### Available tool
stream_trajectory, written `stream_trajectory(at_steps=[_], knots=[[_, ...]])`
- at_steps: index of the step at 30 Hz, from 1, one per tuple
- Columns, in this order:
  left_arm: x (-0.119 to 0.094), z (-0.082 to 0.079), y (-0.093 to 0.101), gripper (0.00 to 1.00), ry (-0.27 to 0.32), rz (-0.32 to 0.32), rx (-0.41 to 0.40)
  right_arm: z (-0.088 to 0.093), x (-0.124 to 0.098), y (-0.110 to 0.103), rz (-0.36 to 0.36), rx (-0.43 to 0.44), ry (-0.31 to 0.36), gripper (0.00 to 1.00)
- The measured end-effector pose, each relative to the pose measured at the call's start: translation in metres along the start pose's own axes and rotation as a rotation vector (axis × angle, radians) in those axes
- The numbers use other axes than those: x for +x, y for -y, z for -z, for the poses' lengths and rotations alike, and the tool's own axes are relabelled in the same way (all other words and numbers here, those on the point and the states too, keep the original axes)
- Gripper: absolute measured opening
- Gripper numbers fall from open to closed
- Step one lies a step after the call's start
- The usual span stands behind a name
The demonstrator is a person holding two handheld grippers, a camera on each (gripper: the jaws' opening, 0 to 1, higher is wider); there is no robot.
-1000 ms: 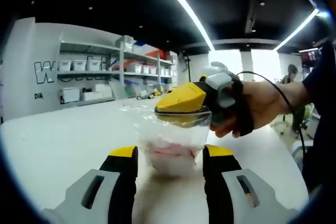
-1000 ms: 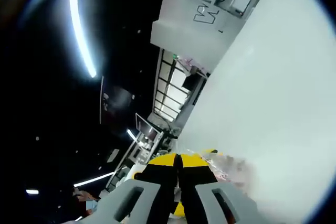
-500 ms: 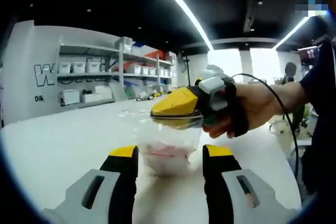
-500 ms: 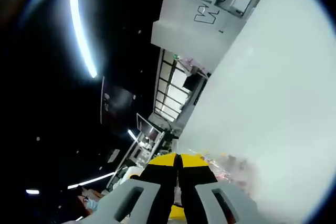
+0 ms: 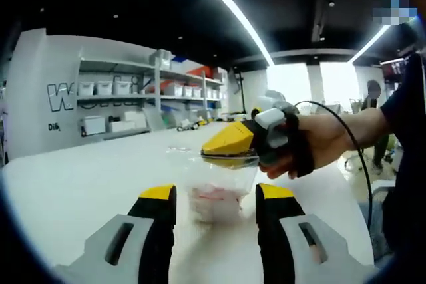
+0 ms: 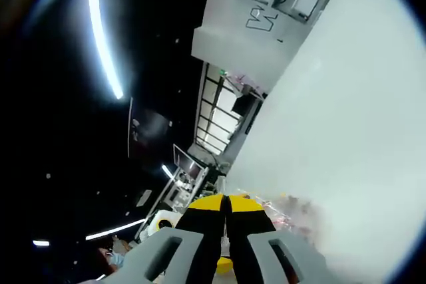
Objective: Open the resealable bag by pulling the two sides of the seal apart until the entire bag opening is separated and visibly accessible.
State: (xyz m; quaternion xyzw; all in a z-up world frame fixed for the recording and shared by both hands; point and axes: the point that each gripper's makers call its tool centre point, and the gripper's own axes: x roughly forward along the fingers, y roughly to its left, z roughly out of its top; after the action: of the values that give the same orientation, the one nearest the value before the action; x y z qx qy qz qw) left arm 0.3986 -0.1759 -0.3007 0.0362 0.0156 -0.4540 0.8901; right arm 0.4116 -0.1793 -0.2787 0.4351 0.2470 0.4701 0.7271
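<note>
Clear plastic, with something white and red inside, is what the resealable bag (image 5: 216, 194) is made of; in the left gripper view it hangs upright just beyond the left gripper (image 5: 215, 199), its long axis running top to bottom and its sealed mouth pointing up. Whether its bottom touches the white table (image 5: 80, 184) cannot be told. The left gripper's yellow-tipped black jaws stand apart, one on each side of the bag's lower half, with a gap to the plastic on both sides. At the bag's top edge the right gripper (image 5: 229, 154) comes in from the right, held in the person's hand (image 5: 316, 144), its yellow jaws pressed together on the seal strip. A black cable (image 5: 359, 164) loops past the wrist.

On the far left a white wall bears dark lettering (image 5: 63, 96), and beside it shelves (image 5: 133, 104) carry white bins and boxes. A long ceiling light strip (image 5: 229, 8) runs across the dark ceiling towards bright windows (image 5: 326, 81) at the far right.

In the right gripper view the jaws meet tip to tip, with crinkled bag plastic (image 6: 293, 211) just to their right over the pale tabletop.
</note>
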Motion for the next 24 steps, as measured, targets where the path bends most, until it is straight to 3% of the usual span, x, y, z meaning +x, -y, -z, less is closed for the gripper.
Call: stream_trajectory(at_steps=[15,20,24], knots=[[-0.01,-0.014,0.004,0.45,0.019,-0.037,0.012,-0.005,0.003,0.001,-0.006,-0.004,0.011,0.0],[-0.013,-0.023,0.004,0.44,0.055,-0.057,-0.068,-0.008,0.004,0.004,-0.009,-0.002,0.012,0.0],[-0.015,-0.025,0.004,0.42,0.064,-0.067,-0.086,-0.003,0.002,0.001,-0.013,0.0,0.014,0.0]])
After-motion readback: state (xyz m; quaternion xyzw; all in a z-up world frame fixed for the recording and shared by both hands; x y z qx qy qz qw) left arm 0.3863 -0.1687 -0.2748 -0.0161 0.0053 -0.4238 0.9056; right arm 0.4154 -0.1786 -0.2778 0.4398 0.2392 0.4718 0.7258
